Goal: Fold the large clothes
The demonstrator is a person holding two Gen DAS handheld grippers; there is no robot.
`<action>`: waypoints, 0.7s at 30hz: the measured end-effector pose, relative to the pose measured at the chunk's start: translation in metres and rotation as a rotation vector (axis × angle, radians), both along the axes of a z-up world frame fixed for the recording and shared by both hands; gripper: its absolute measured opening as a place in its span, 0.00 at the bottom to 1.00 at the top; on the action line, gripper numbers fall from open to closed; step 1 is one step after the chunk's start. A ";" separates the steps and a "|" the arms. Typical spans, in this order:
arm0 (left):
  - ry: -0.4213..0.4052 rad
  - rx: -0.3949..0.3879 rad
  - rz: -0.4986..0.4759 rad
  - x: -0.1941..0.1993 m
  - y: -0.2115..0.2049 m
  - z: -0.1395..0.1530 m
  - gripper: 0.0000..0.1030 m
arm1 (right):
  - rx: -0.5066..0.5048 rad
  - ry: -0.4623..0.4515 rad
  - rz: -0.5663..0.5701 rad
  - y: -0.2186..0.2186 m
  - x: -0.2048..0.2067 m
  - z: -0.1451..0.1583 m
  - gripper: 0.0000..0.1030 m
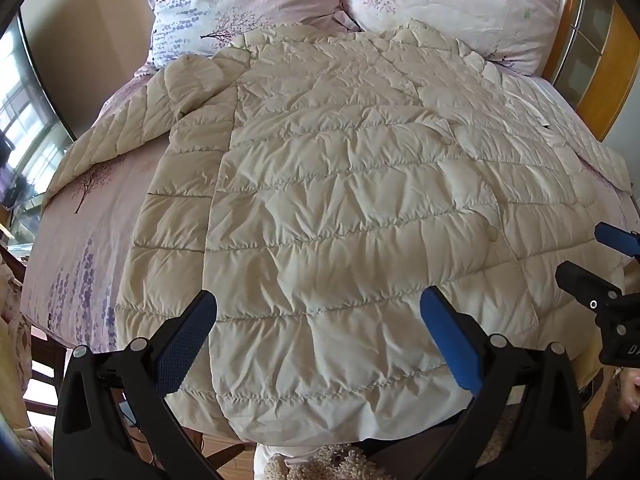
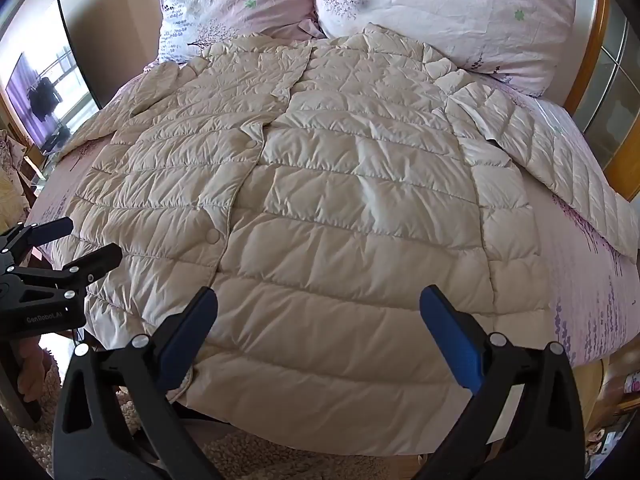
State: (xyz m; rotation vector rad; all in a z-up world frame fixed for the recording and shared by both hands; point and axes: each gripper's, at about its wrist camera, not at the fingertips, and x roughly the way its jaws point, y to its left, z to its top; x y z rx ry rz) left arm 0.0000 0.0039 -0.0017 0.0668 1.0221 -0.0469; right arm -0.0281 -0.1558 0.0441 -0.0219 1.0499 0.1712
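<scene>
A large cream quilted puffer coat (image 1: 340, 200) (image 2: 320, 200) lies spread flat, front up and buttoned, on a bed with both sleeves out to the sides. Its hem hangs over the near edge of the bed. My left gripper (image 1: 318, 340) hovers above the hem on the coat's left half, its jaws wide open with nothing between them. My right gripper (image 2: 318, 336) hovers above the hem on the right half, also wide open and empty. Each gripper shows at the edge of the other's view: the right gripper (image 1: 604, 272) and the left gripper (image 2: 60, 248).
The bed sheet (image 1: 80, 248) (image 2: 588, 280) is pink with purple flowers. Two matching pillows (image 1: 248, 4) (image 2: 440, 12) lean at the head, touching the coat's collar. A wooden headboard frame (image 1: 612, 80) stands at the right, a window (image 1: 20, 120) at the left, and a fuzzy rug (image 2: 256, 456) lies below.
</scene>
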 end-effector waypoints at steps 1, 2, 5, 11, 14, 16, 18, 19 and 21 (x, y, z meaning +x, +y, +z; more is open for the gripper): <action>0.000 0.000 0.000 0.000 0.000 0.000 0.99 | 0.000 0.000 0.000 0.000 0.000 0.000 0.98; 0.001 -0.001 0.000 -0.001 0.000 0.000 0.99 | 0.001 0.001 0.000 0.000 0.000 0.000 0.98; 0.001 -0.001 0.000 -0.001 0.001 0.000 0.99 | 0.002 0.001 -0.001 0.000 0.000 0.000 0.98; 0.003 -0.002 0.000 0.000 0.001 0.000 0.99 | 0.004 0.002 -0.001 0.000 0.000 0.000 0.98; 0.003 -0.002 0.001 0.000 0.001 0.000 0.99 | 0.004 0.002 -0.001 0.001 0.000 0.000 0.98; 0.004 -0.003 0.000 0.000 0.001 0.000 0.99 | 0.006 0.002 0.000 0.000 0.000 -0.001 0.98; 0.003 -0.002 0.000 0.000 0.001 0.000 0.99 | 0.005 0.003 -0.001 0.001 0.000 -0.001 0.98; 0.004 -0.002 0.001 0.000 0.001 0.000 0.99 | 0.005 0.003 0.000 0.000 0.000 -0.001 0.98; 0.005 -0.003 0.001 0.000 0.001 0.000 0.99 | 0.005 0.003 -0.001 0.000 0.000 -0.001 0.98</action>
